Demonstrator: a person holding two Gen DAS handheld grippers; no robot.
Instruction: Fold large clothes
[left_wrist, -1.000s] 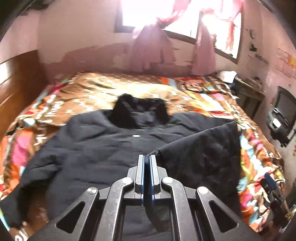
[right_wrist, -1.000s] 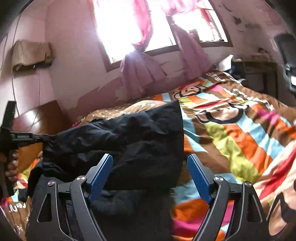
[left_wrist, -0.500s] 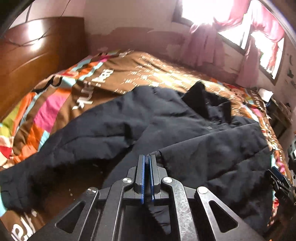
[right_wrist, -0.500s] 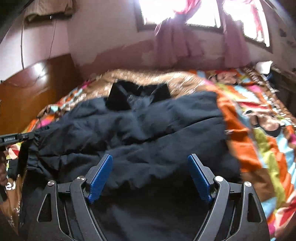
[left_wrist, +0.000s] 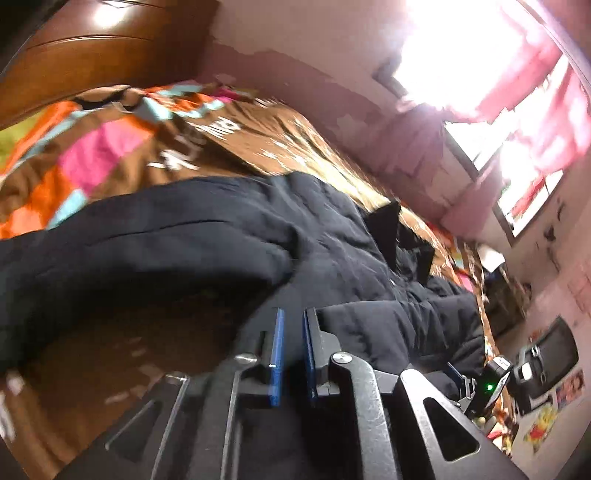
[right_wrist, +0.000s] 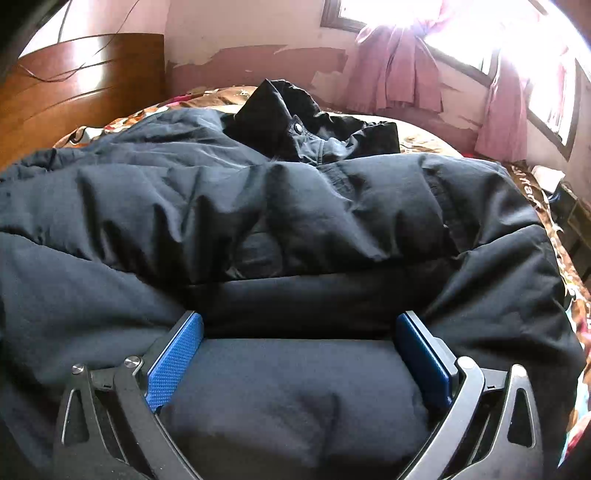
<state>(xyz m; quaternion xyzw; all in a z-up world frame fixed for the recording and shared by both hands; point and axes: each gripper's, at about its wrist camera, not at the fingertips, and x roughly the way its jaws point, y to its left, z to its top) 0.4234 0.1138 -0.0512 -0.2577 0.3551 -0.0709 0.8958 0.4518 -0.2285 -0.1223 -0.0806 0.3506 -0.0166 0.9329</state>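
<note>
A dark padded jacket (right_wrist: 332, 206) lies spread on the bed, collar (right_wrist: 295, 118) toward the far wall, with one part folded over its body. My right gripper (right_wrist: 299, 332) rests low on the jacket. Its jaws are opening wide, and a bulge of cloth sits between the blue pads (right_wrist: 173, 362) without being pinched. My left gripper (left_wrist: 293, 332) hovers over the jacket (left_wrist: 184, 251) near its left sleeve. Its jaws are opening to a narrow gap. A fold of cloth lies against the right pad (left_wrist: 308, 350); whether any remains in the gap is unclear. The right gripper (left_wrist: 476, 380) shows at that view's right edge.
A colourful patchwork bedspread (left_wrist: 92, 166) covers the bed under the jacket. A wooden headboard (right_wrist: 74, 85) stands at the left. Pink curtains (right_wrist: 402, 70) hang at the bright window. A dark screen (left_wrist: 550, 354) and clutter stand by the bed's right side.
Both grippers have sunk toward the jacket and rolled. The left pads, shut on the jacket's edge before, now stand slightly apart. The right jaws have spread wider and sit on the cloth.
</note>
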